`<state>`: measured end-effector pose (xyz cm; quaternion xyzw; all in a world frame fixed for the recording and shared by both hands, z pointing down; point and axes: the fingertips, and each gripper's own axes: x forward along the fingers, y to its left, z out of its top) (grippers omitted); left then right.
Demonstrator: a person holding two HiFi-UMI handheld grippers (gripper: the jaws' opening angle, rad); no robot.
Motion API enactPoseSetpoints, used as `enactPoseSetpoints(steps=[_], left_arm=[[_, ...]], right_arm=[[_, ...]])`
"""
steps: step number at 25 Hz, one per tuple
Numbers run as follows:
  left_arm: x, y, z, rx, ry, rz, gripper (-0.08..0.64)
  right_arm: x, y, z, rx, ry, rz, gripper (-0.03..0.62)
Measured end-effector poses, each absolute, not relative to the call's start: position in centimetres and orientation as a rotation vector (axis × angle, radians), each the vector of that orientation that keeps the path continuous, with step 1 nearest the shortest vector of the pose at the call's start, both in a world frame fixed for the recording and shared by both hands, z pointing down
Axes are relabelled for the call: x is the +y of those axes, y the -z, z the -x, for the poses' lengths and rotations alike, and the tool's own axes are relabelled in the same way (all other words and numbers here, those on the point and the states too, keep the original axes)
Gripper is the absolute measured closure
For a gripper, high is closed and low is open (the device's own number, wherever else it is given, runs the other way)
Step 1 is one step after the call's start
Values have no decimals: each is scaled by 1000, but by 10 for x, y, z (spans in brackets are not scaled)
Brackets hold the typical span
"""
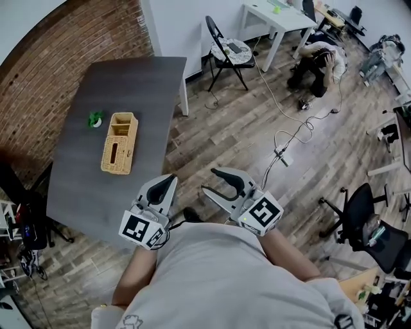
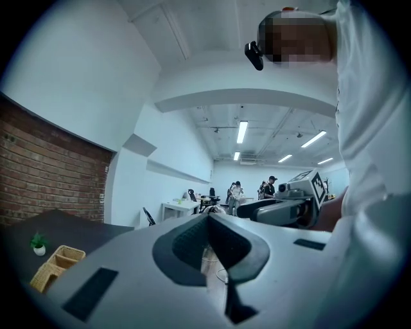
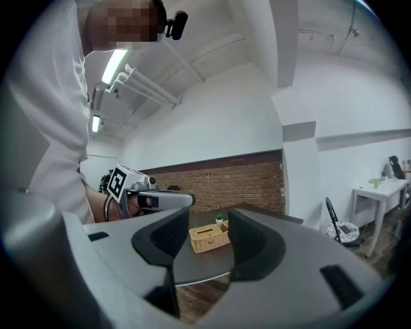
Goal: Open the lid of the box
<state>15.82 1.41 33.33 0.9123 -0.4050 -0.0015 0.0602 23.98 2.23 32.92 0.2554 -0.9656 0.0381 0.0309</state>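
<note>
A woven wicker box (image 1: 119,142) lies on the dark grey table (image 1: 96,193), its slotted lid down; it also shows in the left gripper view (image 2: 55,263) and, far off, between the right jaws (image 3: 209,238). My left gripper (image 1: 168,181) hovers off the table's near right corner, its jaws shut with nothing in them (image 2: 209,222). Beside it, over the wooden floor, my right gripper (image 1: 208,179) stands open and empty (image 3: 208,225). Both are well short of the box.
A small green potted plant (image 1: 96,119) stands by the box's far end. A brick wall (image 1: 58,58) borders the table. On the floor are a folding chair (image 1: 228,51), a white desk (image 1: 276,16), cables (image 1: 282,138), an office chair (image 1: 363,218) and a crouching person (image 1: 318,61).
</note>
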Motion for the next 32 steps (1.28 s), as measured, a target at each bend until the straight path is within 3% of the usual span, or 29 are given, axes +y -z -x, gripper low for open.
enactPoseSetpoints(steps=[15,32], left_arm=[[-31,-315,-29,-1510,59,-2646,549],[-37,-332,62,-1981,53,-2265,549]], right_arm=[[-39,-313,-108,-3027,-57,-460,394],[-77,-332,-2,-3041,-102,166,394]])
